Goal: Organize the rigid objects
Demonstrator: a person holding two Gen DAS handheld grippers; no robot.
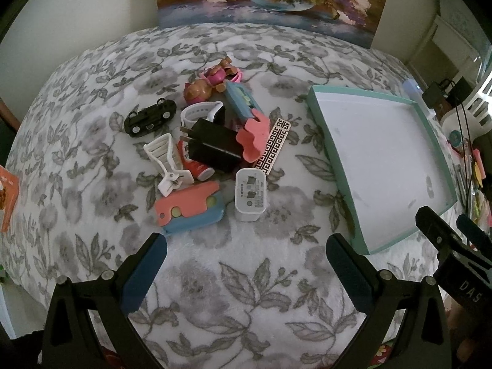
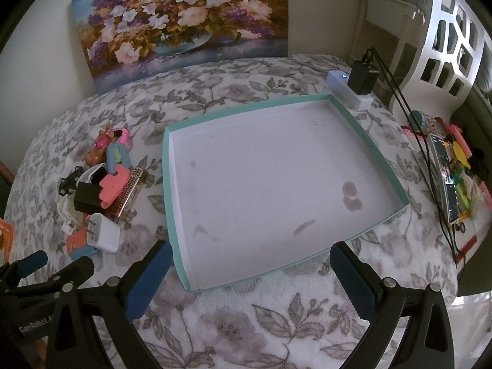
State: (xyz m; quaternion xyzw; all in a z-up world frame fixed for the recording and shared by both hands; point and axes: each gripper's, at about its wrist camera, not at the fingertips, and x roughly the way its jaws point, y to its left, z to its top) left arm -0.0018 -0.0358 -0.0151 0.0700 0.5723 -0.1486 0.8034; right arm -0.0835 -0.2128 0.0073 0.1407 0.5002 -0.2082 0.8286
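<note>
- Left tool (image 1: 246,264) hovers wide open over the floral blanket (image 1: 246,292), holding nothing.
- Right tool (image 2: 250,272) is likewise spread open and unladen, its fingers flanking the near edge of the tray (image 2: 167,184).
- Just past the left tool lies a pile of small things: a white charger (image 1: 250,198) beside a pink-and-blue case (image 1: 187,207).
- Behind these, a white clip (image 1: 167,163) lies against a red piece (image 1: 196,164) and a black charger (image 1: 213,147), which sits on the pile.
- A patterned strip (image 1: 272,144) lies between the pile and the tray.
- Further back: a black toy car (image 1: 150,117), a watch (image 1: 203,113), and two dolls (image 1: 212,81).
- The teal-rimmed tray, right of the pile, has a stained white floor.
- A power strip (image 2: 349,90) with a black adapter sits at the tray's far corner.
- A flower painting (image 2: 184,21) leans on the wall.
</note>
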